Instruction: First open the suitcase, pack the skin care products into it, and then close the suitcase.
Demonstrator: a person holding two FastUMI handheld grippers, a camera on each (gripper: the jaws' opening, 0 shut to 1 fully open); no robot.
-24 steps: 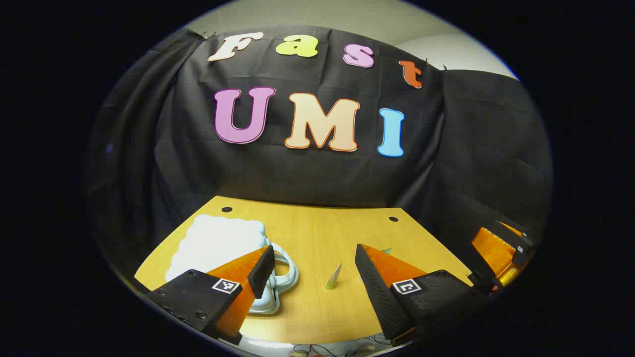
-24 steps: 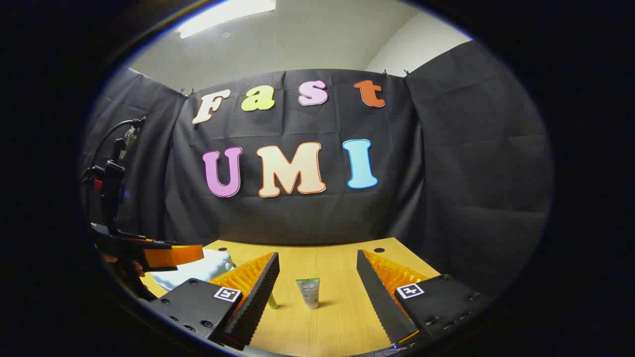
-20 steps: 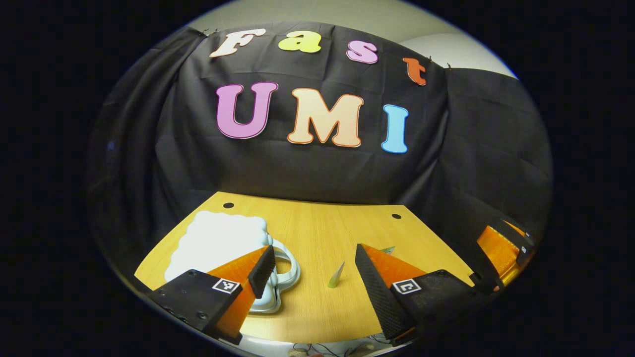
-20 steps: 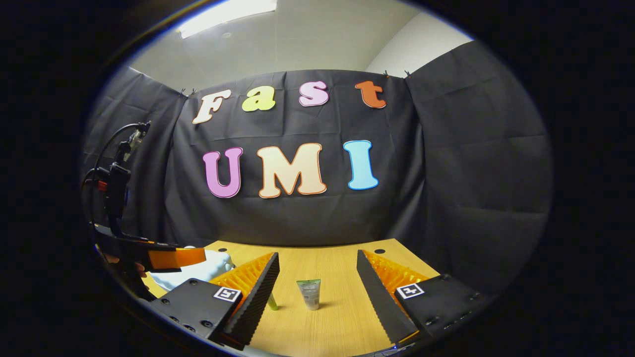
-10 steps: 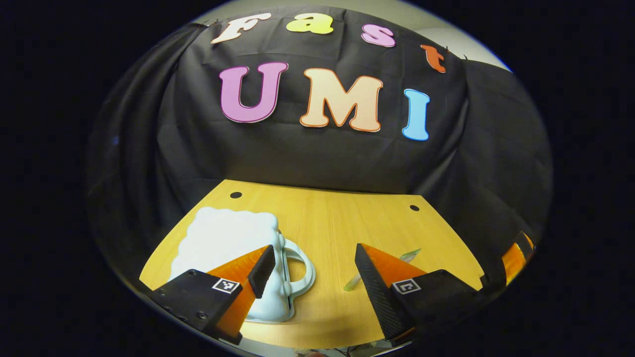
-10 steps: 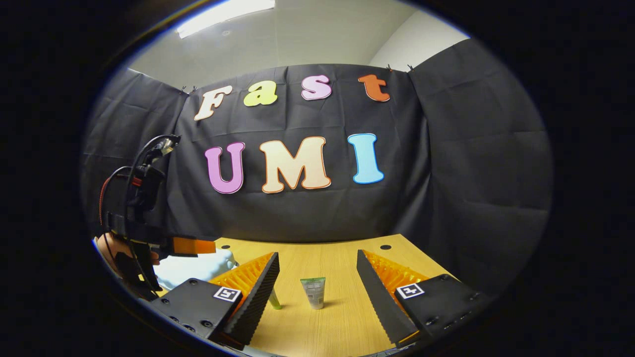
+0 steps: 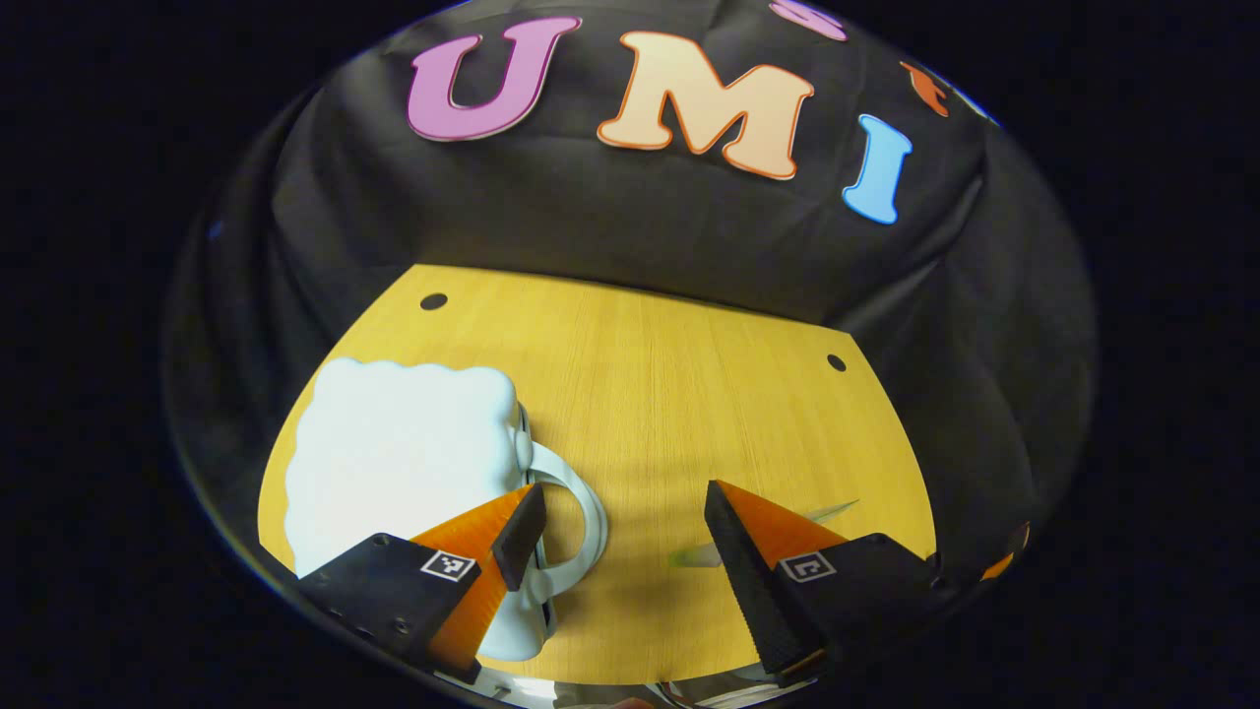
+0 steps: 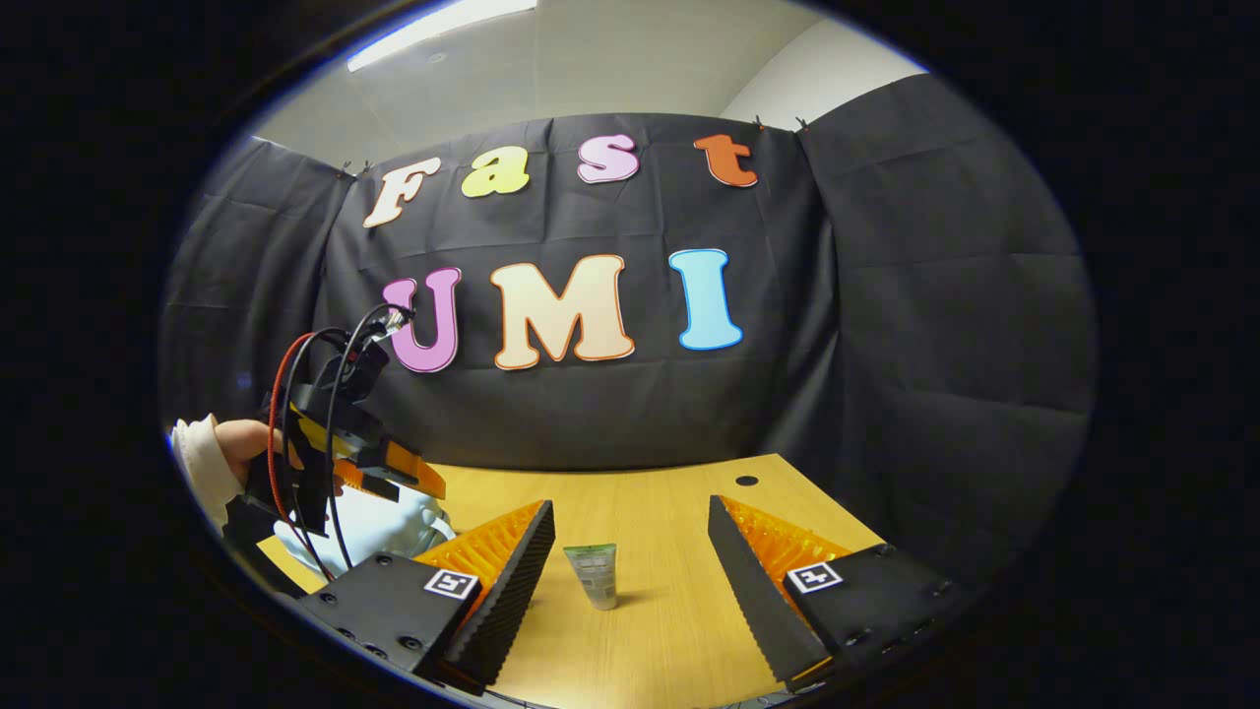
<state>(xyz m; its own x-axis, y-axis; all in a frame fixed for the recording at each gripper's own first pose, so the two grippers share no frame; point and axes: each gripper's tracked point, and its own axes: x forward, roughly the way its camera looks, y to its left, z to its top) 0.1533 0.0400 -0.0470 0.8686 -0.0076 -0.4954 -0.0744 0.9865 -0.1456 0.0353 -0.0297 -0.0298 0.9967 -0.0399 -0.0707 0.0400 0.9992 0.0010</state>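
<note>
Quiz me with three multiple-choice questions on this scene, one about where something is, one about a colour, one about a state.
1. In the left gripper view, where does the suitcase lie on the table?
A. toward the left
B. at the far right edge
C. against the back wall

2. What colour is the suitcase?
A. red
B. pale whitish blue
C. black

3. How is the tube placed in the right gripper view?
A. clamped in the right hand-held gripper
B. lying inside the suitcase
C. standing free on the table

Answers: 1 A, it fills the table's left part. 2 B, its lid looks pale. 3 C, it stands upright between open fingers, untouched.
</note>
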